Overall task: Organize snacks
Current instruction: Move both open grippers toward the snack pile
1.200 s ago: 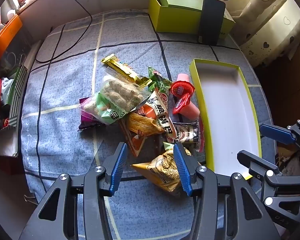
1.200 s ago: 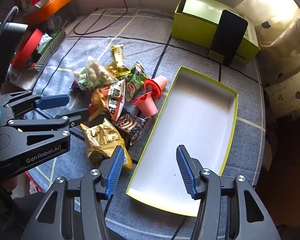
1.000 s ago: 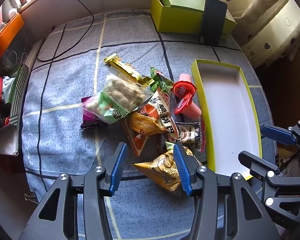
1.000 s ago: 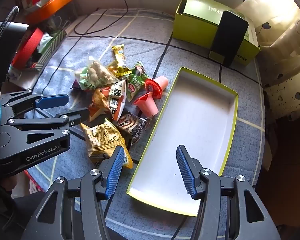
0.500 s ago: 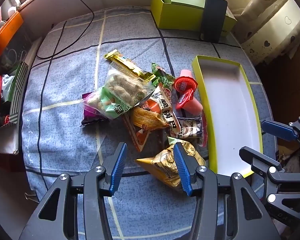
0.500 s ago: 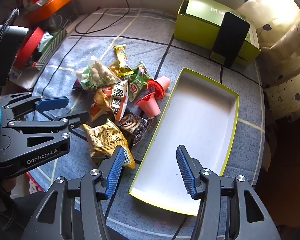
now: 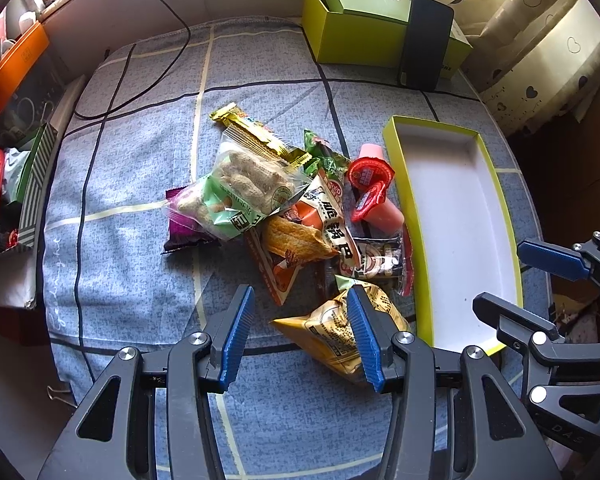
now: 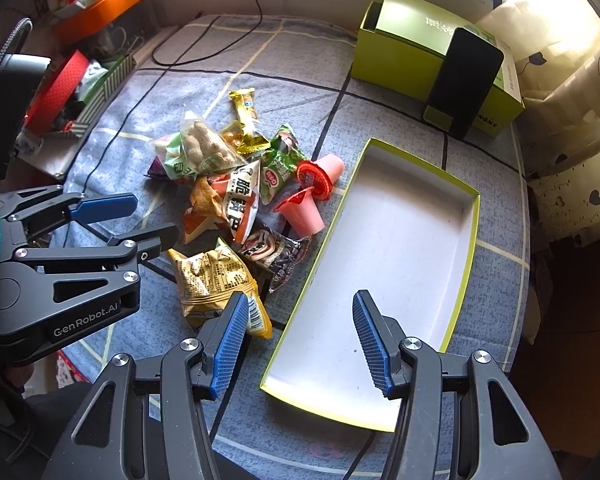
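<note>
A pile of snack packets lies on the blue checked cloth: a peanut bag (image 7: 240, 184), a gold bar (image 7: 256, 132), a yellow-brown bag (image 7: 336, 332) nearest me, a dark wafer pack (image 7: 376, 260) and two pink jelly cups (image 7: 370, 174). An empty yellow-green tray (image 7: 512, 216) with a white floor lies right of the pile. My left gripper (image 7: 300, 328) is open and empty, above the pile's near edge. My right gripper (image 8: 300, 336) is open and empty, above the tray's near end (image 8: 468, 256). The pile shows in the right wrist view too, with the yellow-brown bag (image 8: 212, 280) close to my left finger.
A green box (image 7: 352, 36) with a black phone (image 7: 424, 40) leaning on it stands at the far edge. A black cable (image 7: 140, 76) runs over the cloth at the far left. Clutter with an orange bin (image 7: 12, 64) sits off the left edge.
Both grippers have drawn back and up a little, so the pile and tray sit slightly farther away. Nothing was taken hold of.
</note>
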A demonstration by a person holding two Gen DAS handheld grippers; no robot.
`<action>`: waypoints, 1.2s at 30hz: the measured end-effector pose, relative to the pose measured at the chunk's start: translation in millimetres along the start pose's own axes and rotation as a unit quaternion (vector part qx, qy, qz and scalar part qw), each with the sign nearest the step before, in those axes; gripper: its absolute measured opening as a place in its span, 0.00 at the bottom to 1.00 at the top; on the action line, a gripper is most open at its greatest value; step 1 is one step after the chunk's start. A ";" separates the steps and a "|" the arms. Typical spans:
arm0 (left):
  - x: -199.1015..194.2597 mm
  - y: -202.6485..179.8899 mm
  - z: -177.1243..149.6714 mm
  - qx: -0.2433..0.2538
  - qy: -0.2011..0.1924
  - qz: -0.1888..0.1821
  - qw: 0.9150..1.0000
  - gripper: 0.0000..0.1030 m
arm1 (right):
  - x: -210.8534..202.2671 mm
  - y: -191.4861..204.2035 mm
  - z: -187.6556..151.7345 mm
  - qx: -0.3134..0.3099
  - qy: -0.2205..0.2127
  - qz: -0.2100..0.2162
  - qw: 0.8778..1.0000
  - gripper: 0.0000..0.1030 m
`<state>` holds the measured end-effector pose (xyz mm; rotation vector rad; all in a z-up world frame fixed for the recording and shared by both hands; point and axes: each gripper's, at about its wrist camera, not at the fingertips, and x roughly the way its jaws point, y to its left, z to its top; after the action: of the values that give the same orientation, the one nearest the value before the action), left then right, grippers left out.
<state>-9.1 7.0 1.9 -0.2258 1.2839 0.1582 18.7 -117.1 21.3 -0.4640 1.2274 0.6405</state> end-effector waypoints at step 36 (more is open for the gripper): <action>3.3 16.5 -2.5 -0.021 -0.003 -0.018 1.000 0.48 | 9.4 11.6 6.1 -0.009 0.010 -0.001 1.000 0.52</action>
<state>-14.4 22.3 -3.3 -0.2844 1.2699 0.1544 17.1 -102.8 14.1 -0.4892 1.2408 0.6468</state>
